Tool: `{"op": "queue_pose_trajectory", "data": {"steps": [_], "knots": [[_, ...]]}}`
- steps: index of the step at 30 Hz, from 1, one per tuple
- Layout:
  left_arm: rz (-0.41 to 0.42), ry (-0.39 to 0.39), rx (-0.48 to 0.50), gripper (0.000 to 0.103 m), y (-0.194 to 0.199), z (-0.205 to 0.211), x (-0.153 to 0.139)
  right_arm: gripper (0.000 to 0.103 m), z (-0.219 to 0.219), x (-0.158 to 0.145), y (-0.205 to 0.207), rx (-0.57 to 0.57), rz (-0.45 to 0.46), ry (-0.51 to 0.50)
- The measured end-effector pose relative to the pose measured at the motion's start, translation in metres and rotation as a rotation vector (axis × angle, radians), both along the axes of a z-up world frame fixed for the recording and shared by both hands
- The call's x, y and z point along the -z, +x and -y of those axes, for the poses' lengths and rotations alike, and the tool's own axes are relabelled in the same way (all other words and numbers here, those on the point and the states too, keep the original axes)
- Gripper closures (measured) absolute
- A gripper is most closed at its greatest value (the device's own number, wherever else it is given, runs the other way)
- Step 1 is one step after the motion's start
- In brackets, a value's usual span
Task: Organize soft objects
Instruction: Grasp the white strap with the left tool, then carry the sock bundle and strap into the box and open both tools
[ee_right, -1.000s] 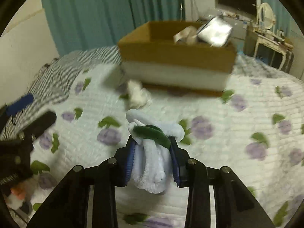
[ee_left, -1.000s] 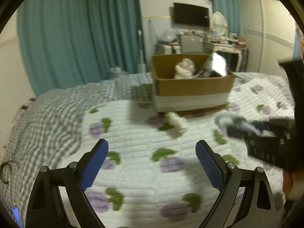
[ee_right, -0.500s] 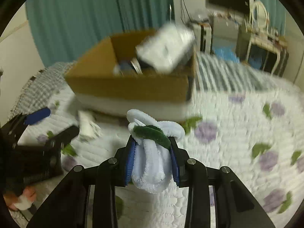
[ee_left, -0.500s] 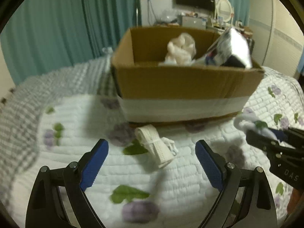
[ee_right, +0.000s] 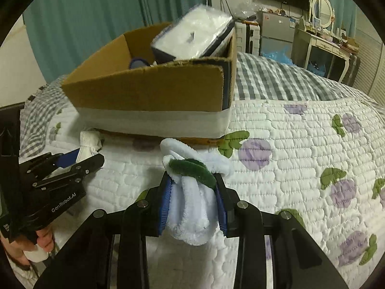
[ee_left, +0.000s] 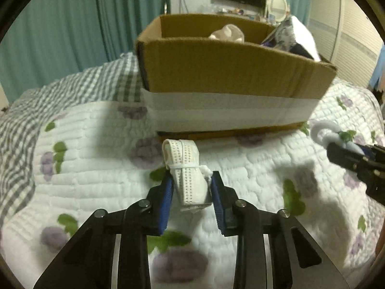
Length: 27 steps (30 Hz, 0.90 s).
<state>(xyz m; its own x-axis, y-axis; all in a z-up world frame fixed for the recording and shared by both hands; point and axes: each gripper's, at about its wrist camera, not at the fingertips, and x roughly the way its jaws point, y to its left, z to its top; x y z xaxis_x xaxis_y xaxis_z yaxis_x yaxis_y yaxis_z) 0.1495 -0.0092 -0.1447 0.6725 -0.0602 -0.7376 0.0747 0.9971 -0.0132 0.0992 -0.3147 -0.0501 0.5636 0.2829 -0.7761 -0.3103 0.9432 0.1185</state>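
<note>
My left gripper (ee_left: 191, 183) is shut on a white rolled sock bundle (ee_left: 186, 168) lying on the floral quilt (ee_left: 96, 159) in front of the cardboard box (ee_left: 228, 82). My right gripper (ee_right: 193, 187) is shut on a fluffy white sock roll with a green band (ee_right: 192, 192), held above the quilt near the box's front corner (ee_right: 223, 89). The right gripper also shows at the right edge of the left wrist view (ee_left: 346, 149). The left gripper shows at the left of the right wrist view (ee_right: 72, 163). The box holds a white soft item (ee_left: 227, 33) and a plastic-wrapped pack (ee_right: 195, 36).
A grey checked blanket (ee_left: 79, 89) lies behind the quilt. Teal curtains (ee_left: 72, 24) hang behind the bed. A dresser with a mirror (ee_right: 322, 36) and a small fridge (ee_right: 276, 31) stand at the back right.
My left gripper moved forward to the white sock bundle and shut on it. My right gripper, still holding the fluffy sock roll, moved closer to the box.
</note>
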Motion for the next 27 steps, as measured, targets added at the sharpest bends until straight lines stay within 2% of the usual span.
{"op": "queue_pose_trajectory", "data": {"steps": [8,11,14,16,20,24,27], "knots": [[0.058,-0.065,0.068,0.073,-0.05,0.005,-0.049,0.07,0.013,-0.025,-0.038,0.009,0.036,0.044],[0.119,-0.058,0.093,0.073,-0.055,0.008,-0.082,0.07,0.013,-0.048,-0.044,-0.029,0.063,0.054],[0.178,-0.066,0.116,0.073,-0.056,0.011,-0.119,0.07,0.013,-0.085,-0.046,-0.038,0.126,0.039],[0.224,-0.047,0.124,0.073,-0.05,0.013,-0.141,0.07,0.014,-0.11,-0.043,-0.052,0.165,0.043],[0.287,0.007,0.12,0.073,-0.029,0.02,-0.167,0.07,0.001,-0.151,-0.028,-0.092,0.236,0.033],[0.289,0.009,0.12,0.073,0.013,0.024,-0.174,0.07,-0.018,-0.17,0.007,-0.104,0.256,0.031],[0.297,0.027,0.122,0.072,0.045,0.024,-0.166,0.07,-0.032,-0.172,0.038,-0.113,0.251,0.048]]}}
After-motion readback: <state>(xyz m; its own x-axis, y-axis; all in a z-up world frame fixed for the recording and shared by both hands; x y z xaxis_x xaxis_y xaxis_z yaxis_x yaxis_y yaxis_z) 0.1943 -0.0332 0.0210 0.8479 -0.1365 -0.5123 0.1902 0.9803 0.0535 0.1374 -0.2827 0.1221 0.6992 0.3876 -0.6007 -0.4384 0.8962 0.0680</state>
